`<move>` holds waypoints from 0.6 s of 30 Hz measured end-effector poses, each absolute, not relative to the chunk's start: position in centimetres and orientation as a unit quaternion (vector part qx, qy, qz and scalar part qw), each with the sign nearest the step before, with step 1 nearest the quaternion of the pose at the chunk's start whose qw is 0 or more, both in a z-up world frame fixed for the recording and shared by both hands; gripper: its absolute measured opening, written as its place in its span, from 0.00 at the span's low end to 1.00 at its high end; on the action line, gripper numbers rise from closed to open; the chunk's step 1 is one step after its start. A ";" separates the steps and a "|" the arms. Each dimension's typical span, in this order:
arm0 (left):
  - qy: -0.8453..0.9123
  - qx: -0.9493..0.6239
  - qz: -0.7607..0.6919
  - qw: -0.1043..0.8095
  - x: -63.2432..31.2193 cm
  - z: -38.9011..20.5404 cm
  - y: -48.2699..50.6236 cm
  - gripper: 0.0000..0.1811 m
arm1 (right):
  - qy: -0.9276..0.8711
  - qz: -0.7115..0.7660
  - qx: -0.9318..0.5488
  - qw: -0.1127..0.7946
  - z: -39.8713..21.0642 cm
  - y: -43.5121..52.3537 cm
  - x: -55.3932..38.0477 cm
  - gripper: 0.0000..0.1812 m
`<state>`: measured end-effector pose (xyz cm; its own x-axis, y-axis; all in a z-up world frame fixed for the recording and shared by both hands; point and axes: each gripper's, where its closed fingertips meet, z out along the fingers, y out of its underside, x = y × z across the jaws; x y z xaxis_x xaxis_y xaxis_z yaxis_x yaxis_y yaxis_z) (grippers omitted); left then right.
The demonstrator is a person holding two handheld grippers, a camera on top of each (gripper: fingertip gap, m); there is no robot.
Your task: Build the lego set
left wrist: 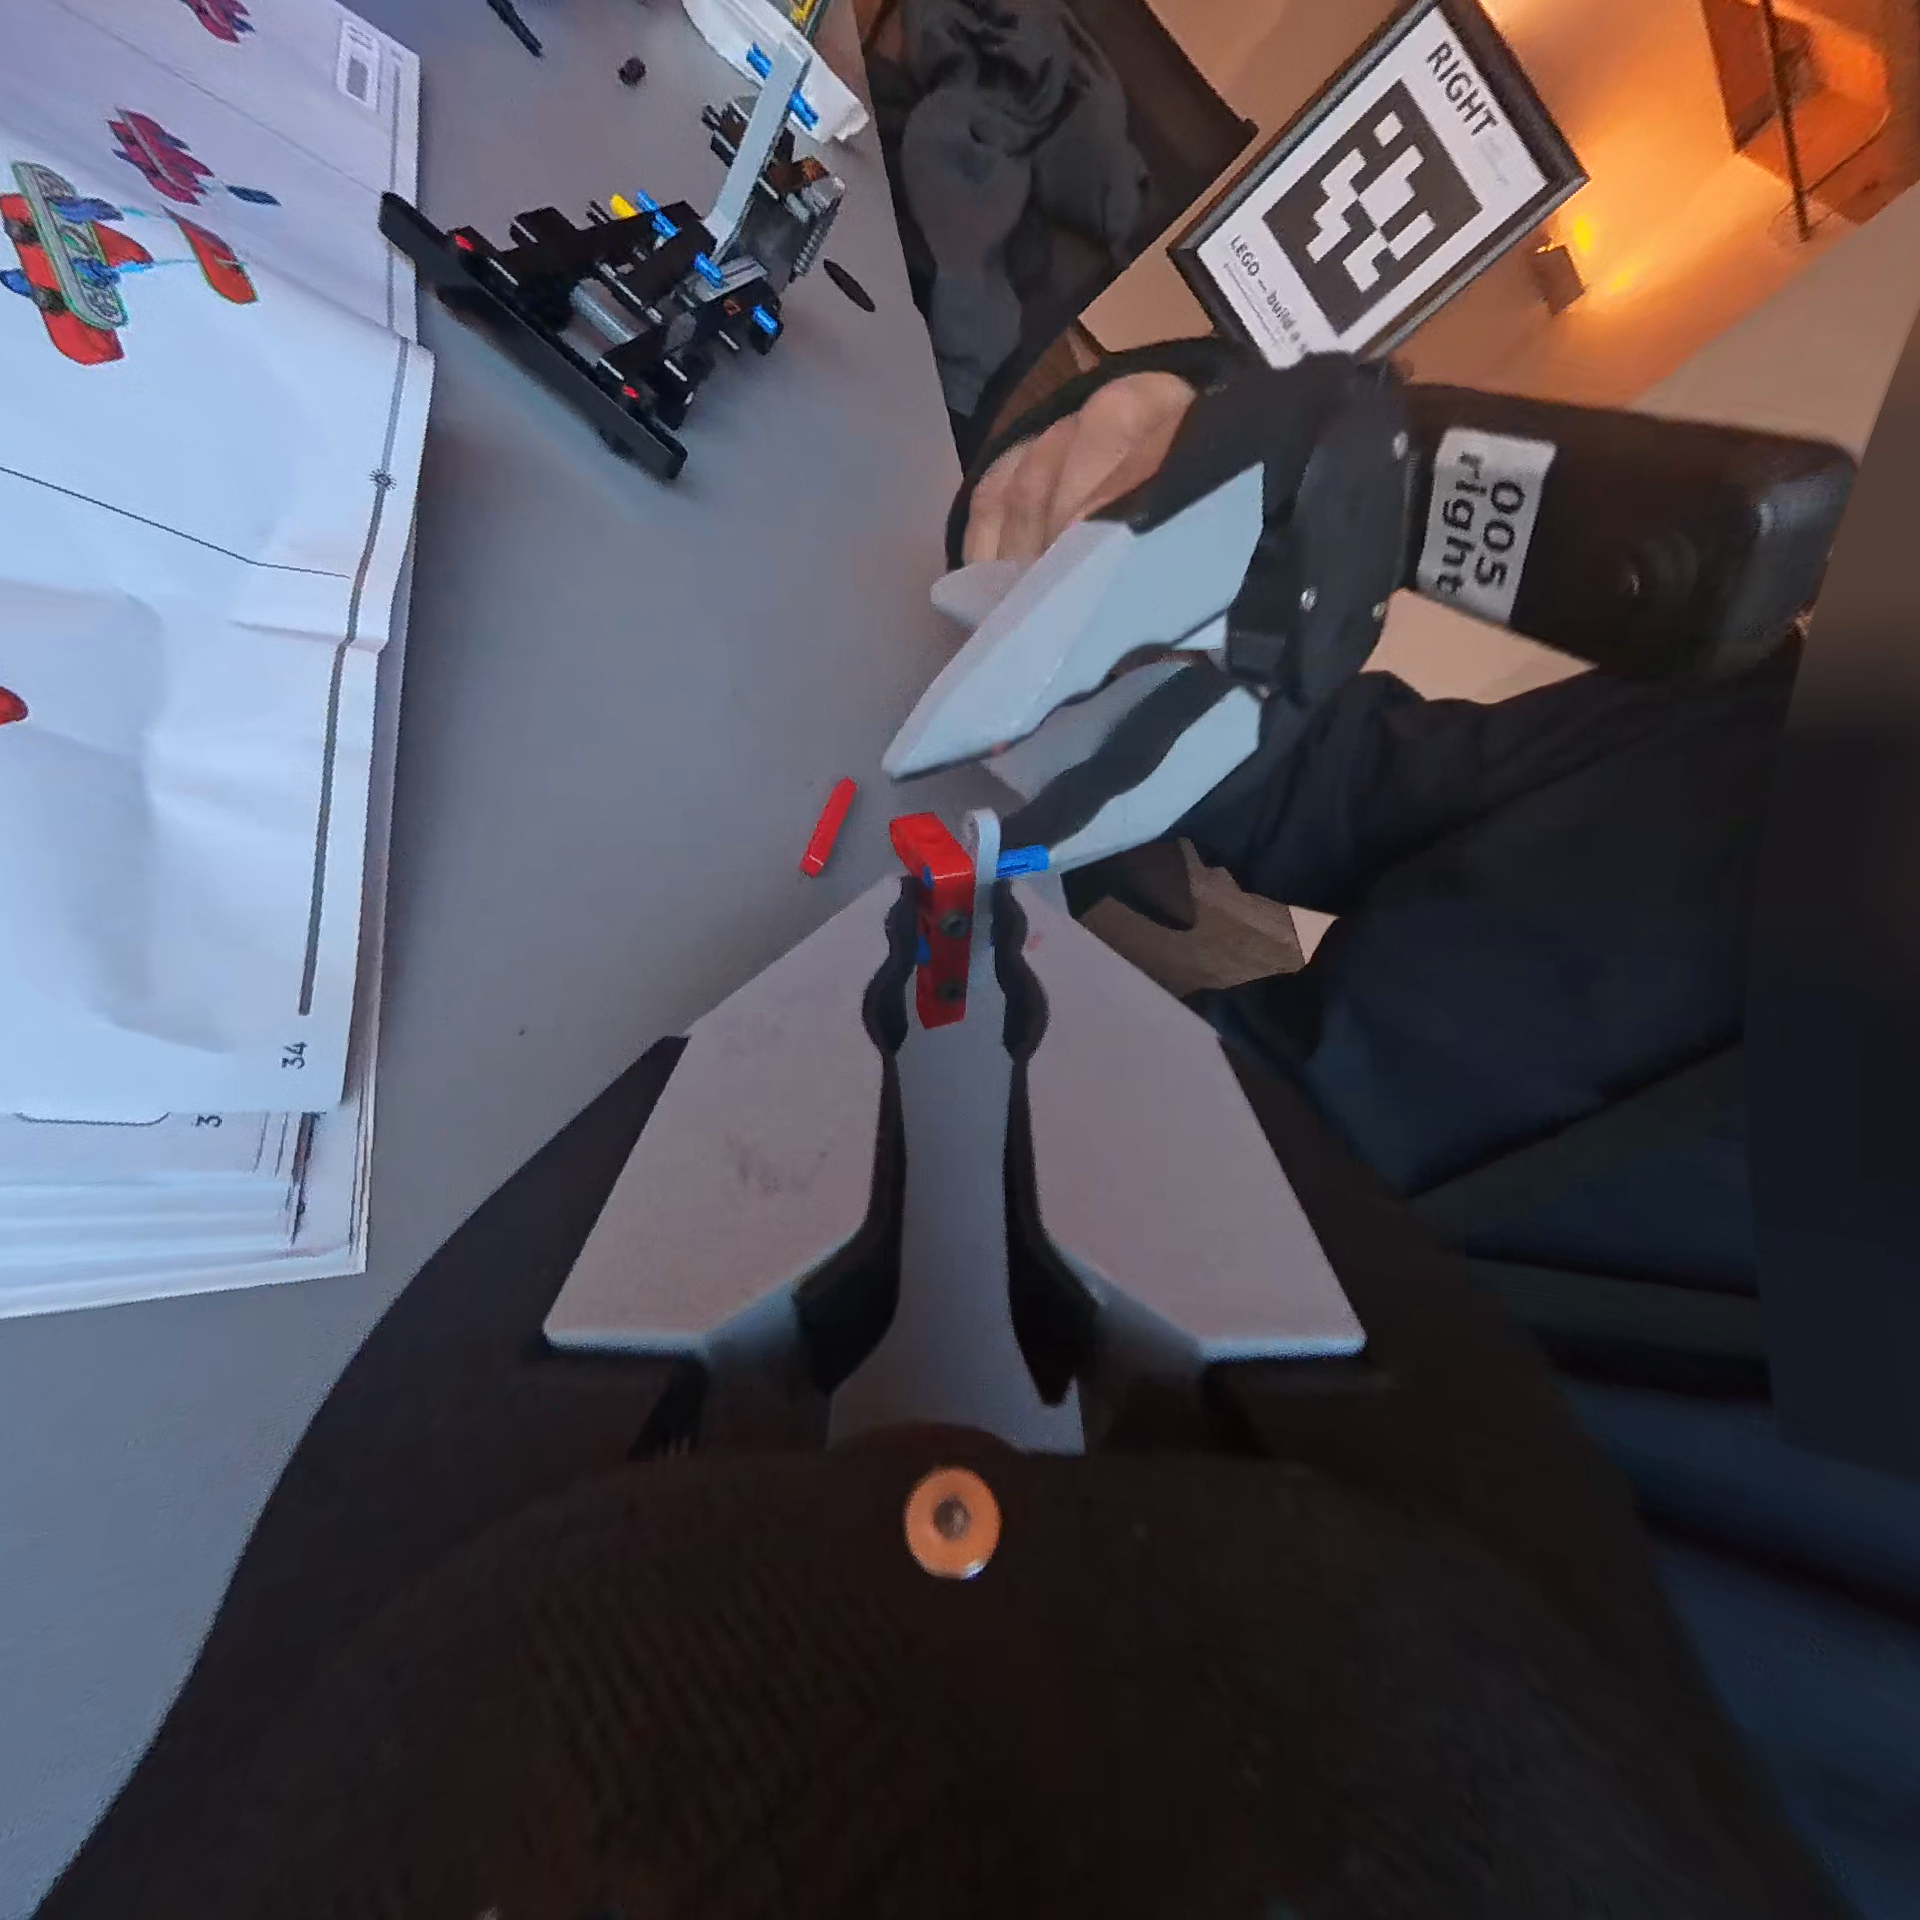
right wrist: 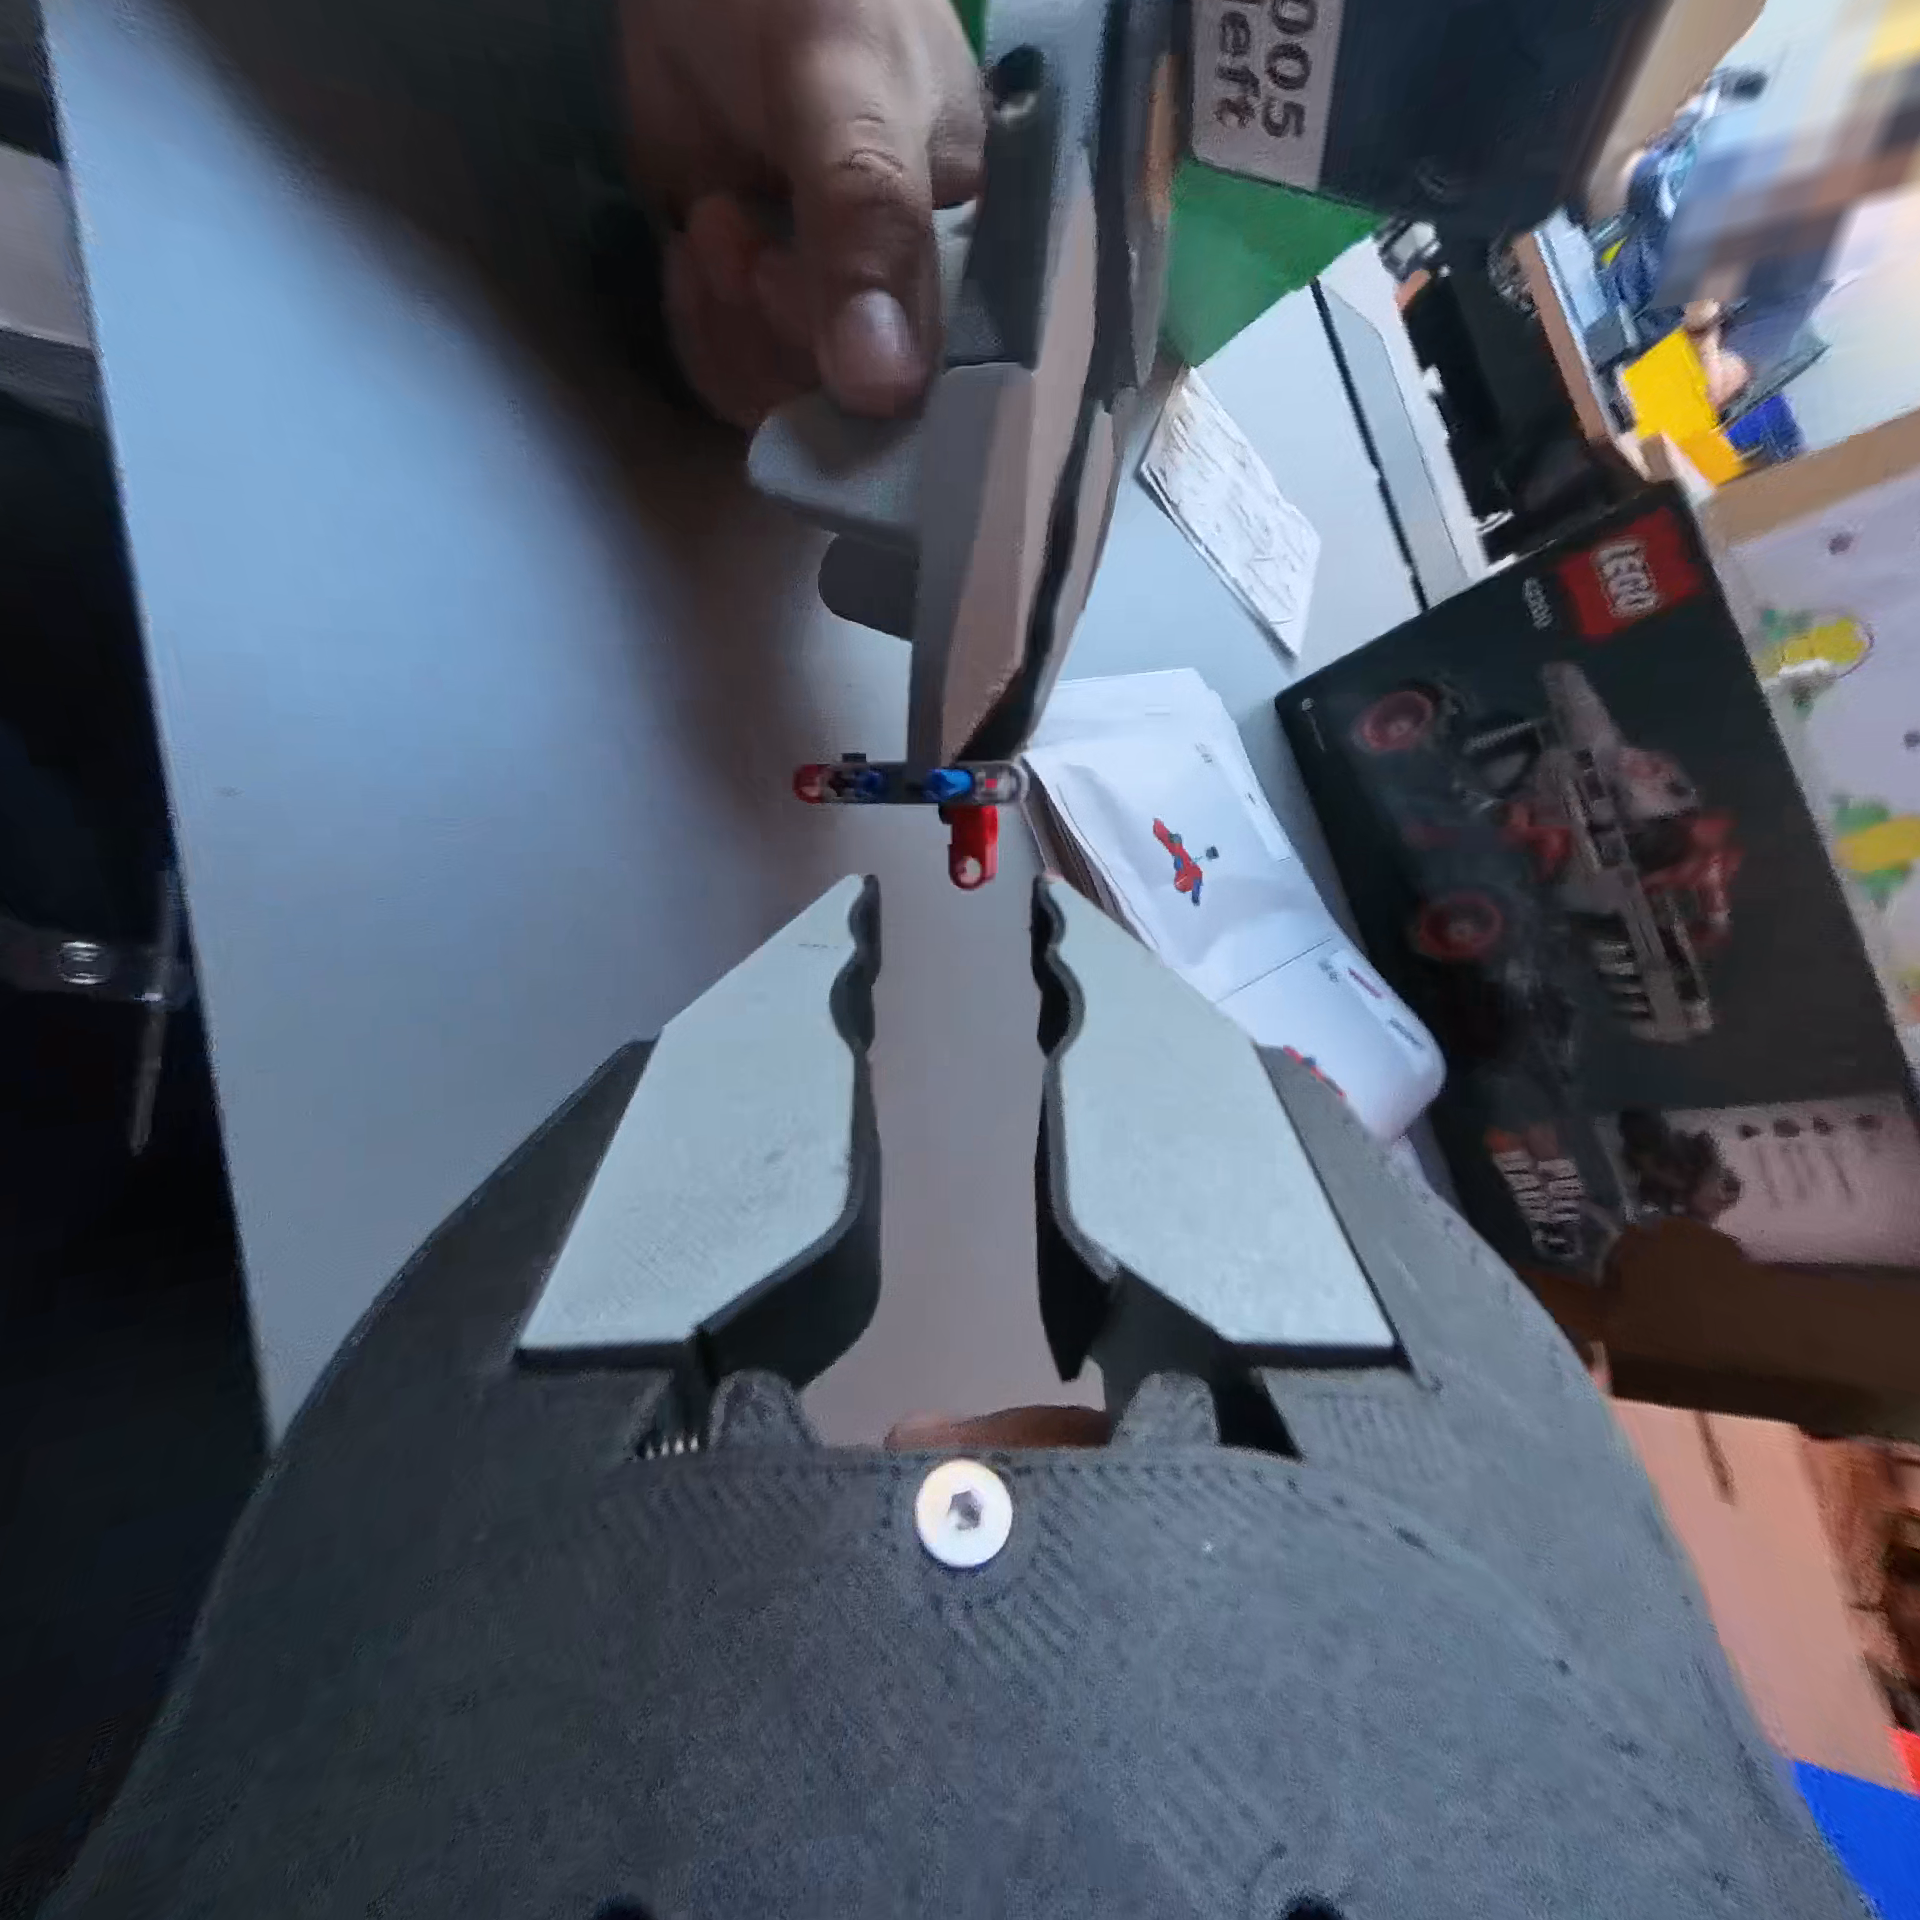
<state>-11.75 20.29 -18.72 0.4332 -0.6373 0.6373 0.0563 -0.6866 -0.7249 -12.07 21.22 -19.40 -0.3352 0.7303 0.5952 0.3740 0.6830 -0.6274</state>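
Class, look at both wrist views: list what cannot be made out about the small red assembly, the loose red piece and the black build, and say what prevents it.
- Red assembly: left wrist view, the left gripper fingers cover its sides.
- Blue pin: left wrist view, whether the right gripper touches it is unclear.
- Loose red piece: too small to identify.
- Black build: far off and blurred; absent from right wrist view.

At frame centre the right gripper [right wrist: 956,914] stands with fingers apart, empty. Just above, the left gripper [right wrist: 971,753] pinches a small red and grey lego piece [right wrist: 909,784]. A dark lego box [right wrist: 1621,883] lies right, beside white instruction pages [right wrist: 1195,831].
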 end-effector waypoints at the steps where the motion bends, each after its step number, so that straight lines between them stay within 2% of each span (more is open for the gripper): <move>1: 0.191 -0.773 -0.495 0.349 -11.7 -18.8 20.3 0.06 | -0.795 0.179 -0.341 0.469 -19.5 21.3 -12.4 0.13; 4: 0.193 -0.779 -0.473 0.363 -12.0 -18.8 20.7 0.06 | -0.778 0.163 -0.345 0.499 -19.6 21.7 -13.4 0.03; 7: 0.214 -0.791 -0.405 0.406 -13.1 -18.7 21.6 0.09 | -0.740 0.190 -0.423 0.488 -19.8 22.9 -13.7 0.03; 9: 0.268 -0.800 -0.307 0.440 -13.5 -18.9 21.8 0.18 | -0.707 0.215 -0.495 0.457 -20.3 24.0 -13.6 0.03; 12: 0.340 -0.792 -0.131 0.490 -13.9 -19.2 22.6 0.21 | -0.663 0.280 -0.570 0.397 -21.0 24.1 -13.6 0.03; 18: 0.407 -0.753 0.074 0.512 -13.5 -19.8 23.5 0.12 | -0.582 0.359 -0.643 0.345 -20.4 24.1 -13.8 0.02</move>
<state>-13.48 23.46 -19.81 0.6583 -0.5365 -0.5280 -0.6886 -0.1457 -0.7104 -13.81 24.11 -20.40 0.0654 0.9960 -0.0607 0.4999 -0.0853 -0.8618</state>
